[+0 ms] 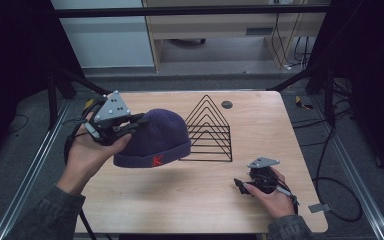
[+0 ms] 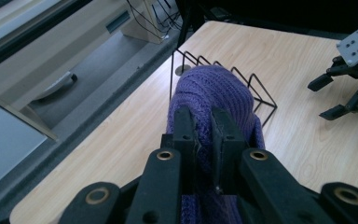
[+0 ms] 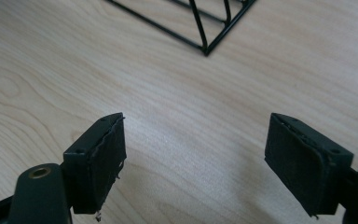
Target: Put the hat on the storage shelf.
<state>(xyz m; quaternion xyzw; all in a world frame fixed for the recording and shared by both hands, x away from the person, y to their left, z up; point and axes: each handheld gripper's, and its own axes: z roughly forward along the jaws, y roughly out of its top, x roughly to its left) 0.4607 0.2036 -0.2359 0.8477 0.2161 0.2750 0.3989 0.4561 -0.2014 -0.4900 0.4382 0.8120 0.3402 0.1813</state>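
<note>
Left gripper [image 1: 136, 121]: I've got my jaws clamped on knit fabric at the beanie's crown.
Beanie [image 1: 157, 137]: purple, red mark on its cuff, hanging off the table [image 1: 180, 190], just beside the black wire rack [image 1: 210, 130].
Right gripper [image 1: 241, 185]: jaws spread wide, gripping nothing, low over bare wood near me.

A laboratory recording station. A light wooden table [image 1: 260, 120] stands on grey carpet inside a frame of black struts [image 1: 300, 76] and aluminium rails [image 1: 352, 170]. Loose cables [image 1: 330, 150] trail across the floor and hang beneath a pale cabinet [image 1: 230, 25] at the rear. Dark surroundings enclose the lit work surface.
</note>
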